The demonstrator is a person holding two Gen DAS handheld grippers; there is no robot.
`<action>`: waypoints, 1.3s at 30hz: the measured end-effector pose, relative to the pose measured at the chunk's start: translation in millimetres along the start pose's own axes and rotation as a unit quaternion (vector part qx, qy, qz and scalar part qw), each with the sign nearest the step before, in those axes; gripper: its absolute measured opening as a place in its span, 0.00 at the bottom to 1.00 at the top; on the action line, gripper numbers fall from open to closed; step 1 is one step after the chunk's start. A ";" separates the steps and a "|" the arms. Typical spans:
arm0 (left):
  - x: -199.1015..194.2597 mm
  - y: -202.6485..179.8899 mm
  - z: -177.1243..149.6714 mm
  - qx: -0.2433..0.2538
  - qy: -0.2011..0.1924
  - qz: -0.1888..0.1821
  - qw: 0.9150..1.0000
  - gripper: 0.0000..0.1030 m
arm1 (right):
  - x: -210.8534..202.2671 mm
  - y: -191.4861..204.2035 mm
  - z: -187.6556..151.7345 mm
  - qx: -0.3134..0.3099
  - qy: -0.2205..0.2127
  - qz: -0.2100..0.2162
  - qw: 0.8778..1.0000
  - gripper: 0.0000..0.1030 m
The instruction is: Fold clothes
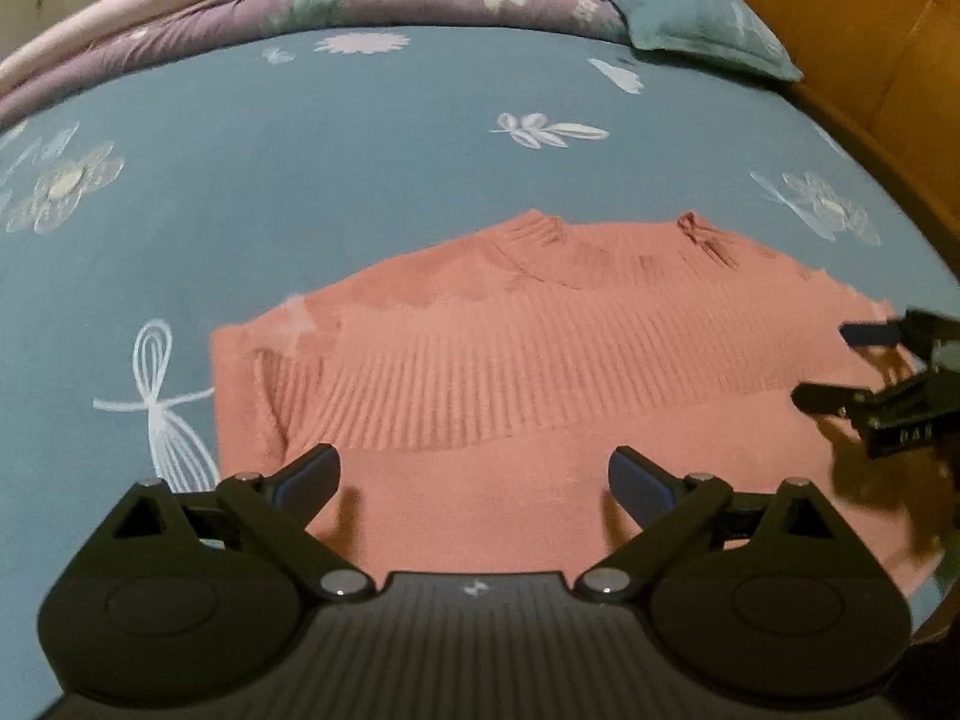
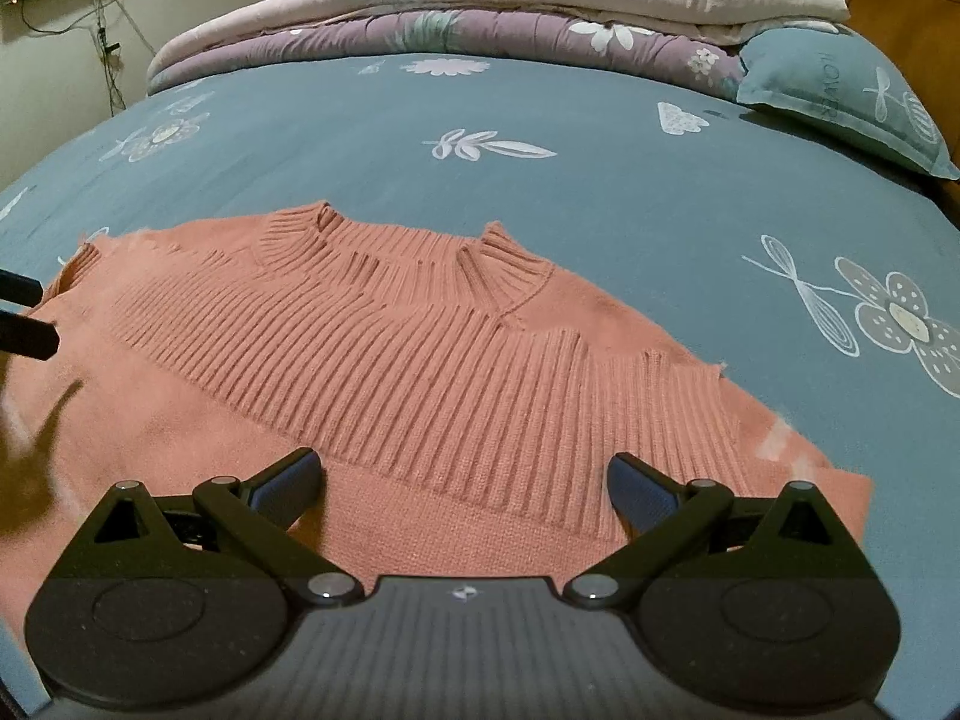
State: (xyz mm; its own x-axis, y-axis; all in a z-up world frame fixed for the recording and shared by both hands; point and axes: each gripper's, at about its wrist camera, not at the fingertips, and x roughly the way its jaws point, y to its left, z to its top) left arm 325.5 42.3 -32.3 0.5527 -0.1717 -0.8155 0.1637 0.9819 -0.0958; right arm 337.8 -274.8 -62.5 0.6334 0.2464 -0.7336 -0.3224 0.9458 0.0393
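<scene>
Sweater (image 1: 480, 372) lies flat; left claw (image 1: 474, 480) and right claw (image 2: 465, 480) gape wide, empty.

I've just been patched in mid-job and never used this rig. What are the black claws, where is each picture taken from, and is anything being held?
Each picture comes from a camera on a hand-held gripper, looking along its two fingers. The left gripper and right gripper both stand open over a pink sweater, holding nothing. The sweater lies flat on a blue flowered bedsheet. Folded quilts and a pillow sit at the far end.
</scene>
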 end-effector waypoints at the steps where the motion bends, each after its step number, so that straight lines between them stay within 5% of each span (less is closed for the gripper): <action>1: 5.0 6.3 -1.4 -0.008 0.011 0.006 1.000 0.93 | -0.1 0.0 -0.1 -0.001 0.000 0.000 1.000 1.00; 11: -37.6 44.3 10.7 -0.035 -0.041 0.028 0.998 0.92 | 0.3 0.8 -0.7 -0.005 -0.003 0.000 1.000 1.00; 16: -9.9 34.9 -0.7 -0.028 -0.004 -0.003 1.000 0.92 | 0.5 2.0 0.1 -0.004 -0.002 -0.004 1.000 1.00; 19: 14.2 45.7 -6.2 -0.053 0.024 0.021 0.998 0.89 | 0.5 2.7 -1.0 -0.002 -0.004 -0.006 1.000 1.00; 22: 1.1 53.2 -3.3 -0.062 0.007 0.035 0.997 0.90 | 0.8 4.0 0.0 -0.001 -0.001 -0.010 1.000 1.00; 29: -48.1 53.5 -22.1 -0.061 -0.031 -0.010 0.998 0.91 | 3.6 6.3 3.8 0.005 0.005 -0.020 1.000 1.00; 32: -41.4 53.0 -41.6 -0.090 0.001 -0.067 0.994 0.91 | 4.4 8.3 4.9 0.011 0.006 -0.028 1.000 1.00; 39: -37.3 45.6 -64.5 -0.066 0.045 -0.079 0.994 0.92 | 2.9 14.2 3.9 0.025 0.005 -0.049 0.998 1.00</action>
State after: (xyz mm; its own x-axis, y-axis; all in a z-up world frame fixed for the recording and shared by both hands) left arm 259.6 98.7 -43.1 0.4522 -0.3224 -0.8316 0.1307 0.9463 -0.2957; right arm 337.9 -259.9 -61.4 0.6526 0.1508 -0.7426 -0.2241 0.9746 0.0009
